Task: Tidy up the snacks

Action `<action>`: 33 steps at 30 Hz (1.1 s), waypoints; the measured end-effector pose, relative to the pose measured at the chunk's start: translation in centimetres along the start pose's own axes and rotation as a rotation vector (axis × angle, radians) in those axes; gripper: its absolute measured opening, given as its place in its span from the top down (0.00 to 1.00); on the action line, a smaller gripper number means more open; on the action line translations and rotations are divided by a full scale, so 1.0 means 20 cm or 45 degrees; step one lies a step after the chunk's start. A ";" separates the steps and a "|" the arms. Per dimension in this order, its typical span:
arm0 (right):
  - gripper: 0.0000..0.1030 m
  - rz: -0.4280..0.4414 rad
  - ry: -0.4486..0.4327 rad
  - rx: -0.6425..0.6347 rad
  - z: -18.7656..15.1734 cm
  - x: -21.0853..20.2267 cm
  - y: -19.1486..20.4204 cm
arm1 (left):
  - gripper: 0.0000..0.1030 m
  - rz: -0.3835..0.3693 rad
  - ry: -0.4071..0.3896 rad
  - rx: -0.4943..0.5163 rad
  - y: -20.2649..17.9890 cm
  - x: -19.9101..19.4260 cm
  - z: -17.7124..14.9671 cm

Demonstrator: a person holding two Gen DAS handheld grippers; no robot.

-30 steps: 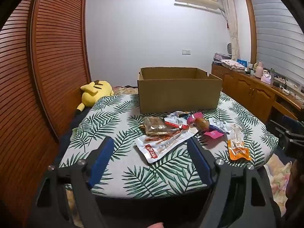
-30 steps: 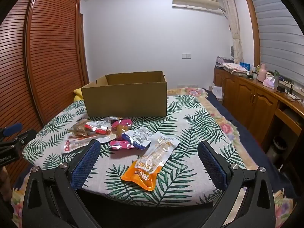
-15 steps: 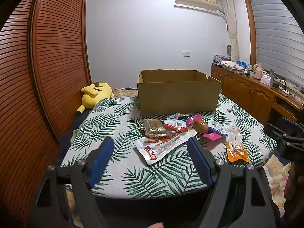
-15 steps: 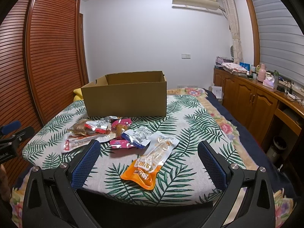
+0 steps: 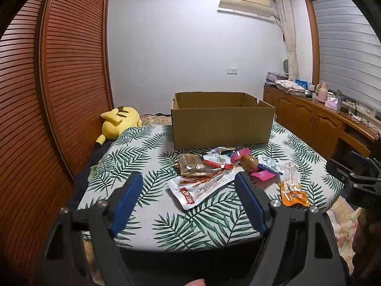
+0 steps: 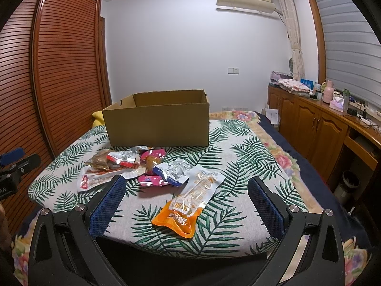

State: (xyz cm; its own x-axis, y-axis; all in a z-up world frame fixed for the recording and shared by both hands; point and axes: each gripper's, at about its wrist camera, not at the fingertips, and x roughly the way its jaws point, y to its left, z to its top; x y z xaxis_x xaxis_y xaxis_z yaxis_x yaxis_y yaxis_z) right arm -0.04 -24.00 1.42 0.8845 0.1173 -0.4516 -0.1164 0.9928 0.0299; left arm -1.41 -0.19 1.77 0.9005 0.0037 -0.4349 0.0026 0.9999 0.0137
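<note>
Since a second ago, barely shifted: left gripper [image 5: 188,199] drawn slightly back and raised, so snack pile [image 5: 228,169] and cardboard box [image 5: 221,125] sit a little lower in the left wrist view; right wrist view almost unchanged. Both sets of fingers spread wide and holding nothing, hovering off the near edge of the bed [image 6: 240,143]. Right gripper [image 6: 187,205] framing an orange-ended clear packet [image 6: 190,202], nearest the bed's near edge. Behind it, overlapping: a blue-and-white packet [image 6: 172,171], a pink wrapper [image 6: 152,181], a long white-and-red packet [image 5: 202,187]. Open-topped box standing upright just beyond the pile, toward the far edge. Yellow plush toy [image 5: 119,121] lying at the far left corner.
</note>
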 end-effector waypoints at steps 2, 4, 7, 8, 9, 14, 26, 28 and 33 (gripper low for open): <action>0.00 0.002 0.000 0.001 0.01 0.00 0.00 | 0.22 0.001 -0.002 0.001 0.00 0.00 0.00; 0.00 0.003 0.001 0.000 0.00 0.00 0.00 | 0.22 0.000 -0.002 0.002 0.00 0.00 0.00; 0.00 0.003 0.001 0.000 0.00 0.00 0.00 | 0.22 -0.001 -0.004 0.003 0.00 0.00 0.00; 0.00 0.002 0.000 0.000 0.00 0.00 0.00 | 0.22 -0.002 -0.004 0.002 0.00 0.00 0.00; 0.00 0.003 0.000 0.000 0.00 0.00 0.00 | 0.22 -0.004 -0.004 0.002 -0.01 0.00 0.00; 0.00 0.002 0.000 -0.001 0.00 0.00 0.00 | 0.22 -0.003 -0.002 0.003 -0.01 0.00 0.00; 0.00 0.004 -0.001 -0.003 0.00 -0.01 0.00 | 0.22 -0.005 -0.006 0.001 -0.01 0.00 0.01; 0.00 0.003 -0.002 -0.004 0.00 -0.01 0.00 | 0.22 -0.005 -0.006 0.001 -0.01 0.00 0.01; 0.00 0.005 0.000 -0.006 0.00 -0.02 0.00 | 0.22 -0.006 0.000 -0.003 -0.01 0.00 0.01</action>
State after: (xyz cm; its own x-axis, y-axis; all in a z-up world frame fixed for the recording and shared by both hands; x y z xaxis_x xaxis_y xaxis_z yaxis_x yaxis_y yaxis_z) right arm -0.36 -23.96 1.51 0.8841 0.1213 -0.4512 -0.1222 0.9921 0.0273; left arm -1.37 -0.33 1.91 0.9006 -0.0013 -0.4347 0.0061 0.9999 0.0095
